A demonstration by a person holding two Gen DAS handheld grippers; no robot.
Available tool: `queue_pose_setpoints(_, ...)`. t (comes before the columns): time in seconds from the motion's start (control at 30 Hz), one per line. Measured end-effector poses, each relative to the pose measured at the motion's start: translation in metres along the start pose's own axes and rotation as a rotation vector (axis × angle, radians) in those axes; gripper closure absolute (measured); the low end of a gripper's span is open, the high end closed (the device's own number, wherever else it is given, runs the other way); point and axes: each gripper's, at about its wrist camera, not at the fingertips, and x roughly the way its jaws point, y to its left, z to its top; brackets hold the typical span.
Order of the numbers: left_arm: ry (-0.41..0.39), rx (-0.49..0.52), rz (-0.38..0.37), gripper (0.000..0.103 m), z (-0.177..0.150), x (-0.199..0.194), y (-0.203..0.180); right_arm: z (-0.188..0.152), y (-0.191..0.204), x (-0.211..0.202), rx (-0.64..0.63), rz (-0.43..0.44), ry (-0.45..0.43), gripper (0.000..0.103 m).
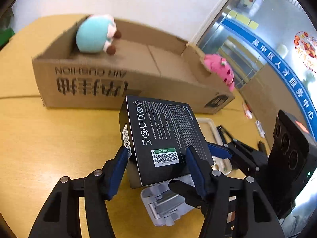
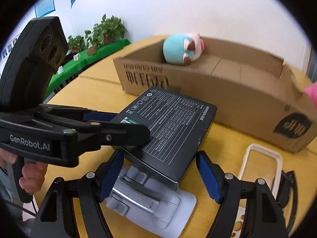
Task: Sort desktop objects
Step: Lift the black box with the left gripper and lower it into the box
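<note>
My left gripper (image 1: pixel 156 156) jaws clamp the black box (image 1: pixel 164 136), lifted clear of the worktop (image 1: pixel 49 138) toward the carton (image 1: pixel 122 83). My right gripper (image 2: pixel 159 175) jaws stand apart, holding nothing.

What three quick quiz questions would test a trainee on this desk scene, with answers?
1. True or false: the left tool grips the black box.
2. Which toy sits inside the cardboard box: A) teal plush, B) pink plush, C) none?
3. Fill in: under the lifted black box lies a grey ____.

Key: 1 true. 2 A: the teal plush is inside, while the pink plush hangs at the box's end. 3 stand: the grey stand lies on the table, between the right tool's open fingers.
</note>
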Motion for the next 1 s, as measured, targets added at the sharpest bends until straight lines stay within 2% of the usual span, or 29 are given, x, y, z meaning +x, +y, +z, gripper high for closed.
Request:
queue_pose_setpoints(0.37,-0.199,0.122,0.013,0.04,0.058,-0.061,-0.046,0.056,0.009,-0.063,-0.09,-0.093,-0.223,0.028)
queue_pose_setpoints(0.63,-0.297,0.208,0.011,0.04,0.13,-0.081,-0.07,0.12,-0.007,-0.088,-0.141,-0.129,-0.321,0.028)
queue_pose_setpoints(1.0,-0.382,0.258,0.008,0.04,0.234,-0.083,-0.076,0.216,-0.04,-0.089,-0.17,-0.16,-0.388,0.028)
